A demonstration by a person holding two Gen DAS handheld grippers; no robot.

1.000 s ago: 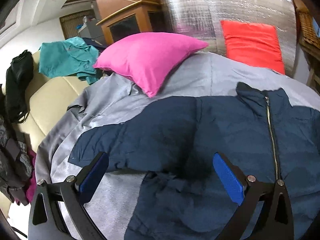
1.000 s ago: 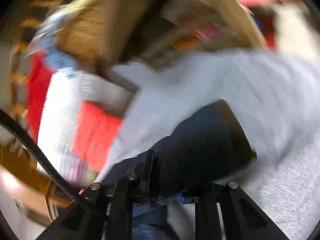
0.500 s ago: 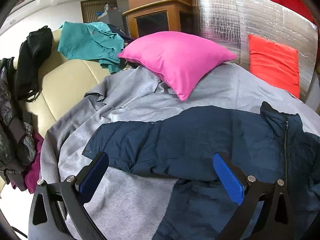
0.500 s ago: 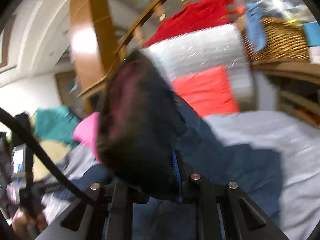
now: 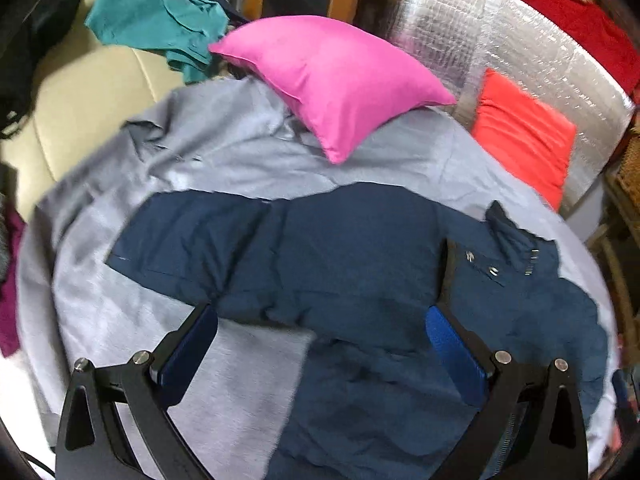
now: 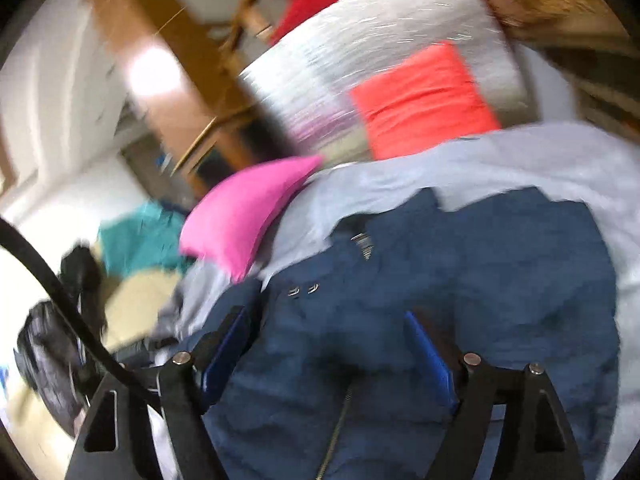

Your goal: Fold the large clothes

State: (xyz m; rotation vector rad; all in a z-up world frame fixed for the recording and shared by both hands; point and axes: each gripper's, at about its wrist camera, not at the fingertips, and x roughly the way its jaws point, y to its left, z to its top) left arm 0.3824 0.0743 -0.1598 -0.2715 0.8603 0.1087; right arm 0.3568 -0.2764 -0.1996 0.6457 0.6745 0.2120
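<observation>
A navy zip jacket (image 5: 344,264) lies spread on a grey sheet (image 5: 224,148), one sleeve stretched to the left and another flap folded across the chest by the collar. Above its lower left part hovers my left gripper (image 5: 320,340), open and holding nothing. In the blurred right wrist view the same jacket (image 6: 460,280) fills the lower half. There my right gripper (image 6: 328,344) hangs over the jacket with its jaws opening, and no cloth is pinched between the blue pads.
A pink pillow (image 5: 332,76) rests at the sheet's far edge, an orange cushion (image 5: 524,132) leans on a silver foil panel (image 5: 460,32). Teal clothing (image 5: 156,12) lies on a cream sofa (image 5: 84,96) at left. Dark garments (image 6: 52,344) hang further left.
The right gripper carried a jacket part across, then released it and opened; that part now lies folded over the chest. The left gripper's view shifted right and tilted lower.
</observation>
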